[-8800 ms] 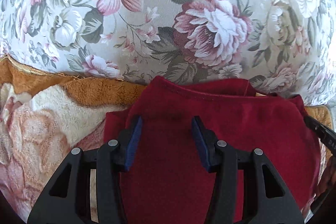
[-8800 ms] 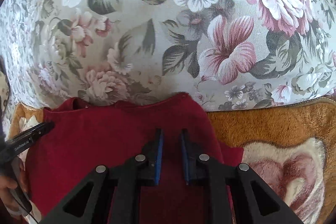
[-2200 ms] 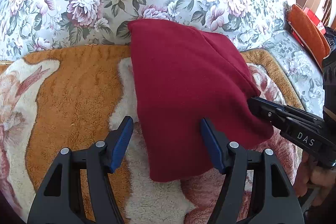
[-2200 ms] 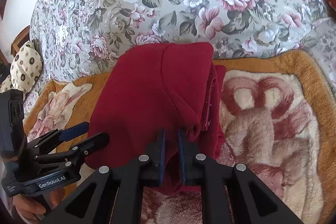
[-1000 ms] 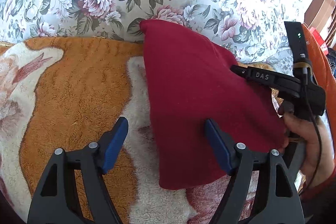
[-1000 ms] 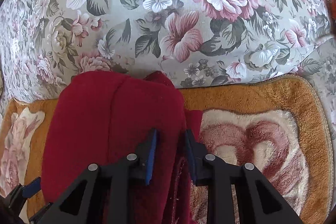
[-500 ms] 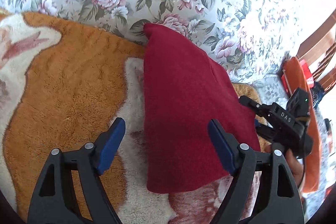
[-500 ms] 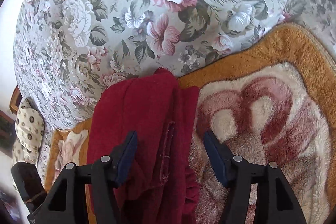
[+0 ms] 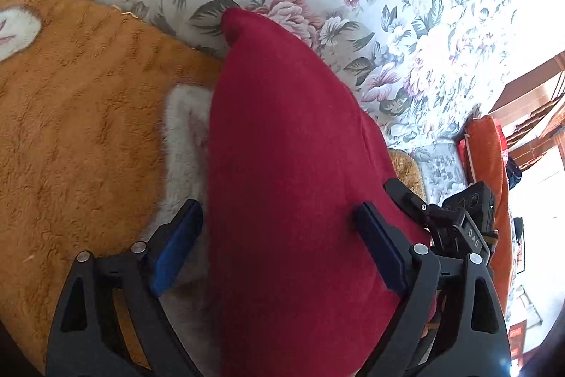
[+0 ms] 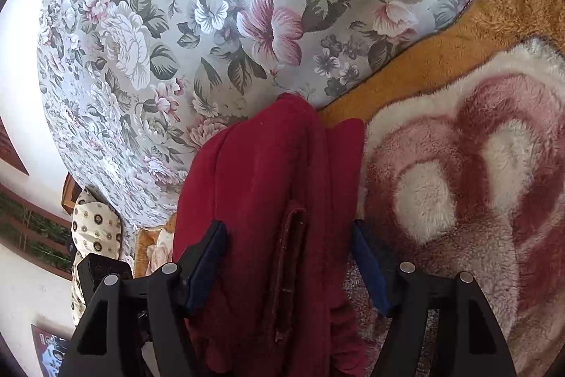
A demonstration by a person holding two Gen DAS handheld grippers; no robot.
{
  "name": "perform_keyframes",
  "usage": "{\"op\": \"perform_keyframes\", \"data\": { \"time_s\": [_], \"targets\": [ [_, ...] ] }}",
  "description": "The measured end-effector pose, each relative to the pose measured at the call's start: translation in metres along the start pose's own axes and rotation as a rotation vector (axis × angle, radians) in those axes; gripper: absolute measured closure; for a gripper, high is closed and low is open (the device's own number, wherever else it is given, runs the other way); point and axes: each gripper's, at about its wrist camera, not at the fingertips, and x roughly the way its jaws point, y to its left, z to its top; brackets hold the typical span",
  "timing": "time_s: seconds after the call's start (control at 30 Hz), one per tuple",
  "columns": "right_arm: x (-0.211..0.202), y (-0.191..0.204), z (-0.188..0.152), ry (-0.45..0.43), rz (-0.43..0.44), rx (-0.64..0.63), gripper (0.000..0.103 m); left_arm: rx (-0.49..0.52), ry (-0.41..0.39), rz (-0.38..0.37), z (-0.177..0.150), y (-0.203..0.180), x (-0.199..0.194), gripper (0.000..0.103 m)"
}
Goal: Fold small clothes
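In the left wrist view, the dark red garment (image 9: 293, 186) lies folded into a narrow band on the orange plush blanket (image 9: 84, 115), and the left gripper (image 9: 279, 249) straddles it with fingers wide apart, gripping nothing. In the right wrist view, the right gripper (image 10: 289, 257) likewise stands spread over the stacked edges; the cloth looks soft, light and limp, so a pinch through all layers at a corner seems best.

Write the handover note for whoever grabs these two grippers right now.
Left gripper: open, straddling the dark red garment, gripping nothing.
Right gripper: open over the same garment's layered edges, gripping nothing.
Garment lies folded into a narrow stack on the orange plush blanket, its far end against the floral sofa back.
Done: lengthwise folds.
Left: probably one crosswise fold or tidying the uneven edges.
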Motion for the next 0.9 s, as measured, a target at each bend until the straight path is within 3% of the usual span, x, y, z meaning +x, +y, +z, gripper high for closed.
{"op": "perform_keyframes", "data": {
  "time_s": [0.03,0.13,0.2,0.27,0.5,0.6,0.67,0.83,0.9],
  "targets": [
    [0.001,0.003,-0.001,0.005,0.002,-0.02,0.033,0.015,-0.001,-0.008,0.0,-0.003,0.002,0.014],
    [-0.001,0.015,-0.005,0.005,-0.005,-0.054,0.047,0.063,0.0,0.016,-0.005,-0.015,0.004,0.023],
    [-0.009,0.026,-0.008,-0.003,-0.013,-0.085,0.056,0.088,-0.002,0.018,-0.008,-0.019,-0.005,0.034],
    [-0.023,0.039,-0.013,-0.007,0.01,-0.102,0.061,0.091,0.007,0.01,-0.012,-0.02,-0.023,0.036],
    [-0.045,0.083,-0.074,0.058,0.086,-0.168,0.062,0.14,-0.04,0.096,-0.059,-0.019,-0.115,0.036],
    [-0.03,0.084,-0.101,0.133,0.031,-0.176,0.06,0.117,-0.012,0.184,-0.082,-0.005,-0.123,0.036],
    [-0.023,0.08,-0.114,0.168,-0.074,-0.163,0.059,0.108,0.019,0.259,-0.093,0.004,-0.121,0.036],
    [-0.066,0.103,-0.131,0.069,-0.103,-0.257,0.059,0.178,-0.113,0.36,-0.109,-0.013,-0.159,0.036],
    [-0.075,0.119,-0.132,0.048,-0.12,-0.316,0.059,0.195,-0.131,0.369,-0.115,-0.02,-0.164,0.036]
  ]
}}
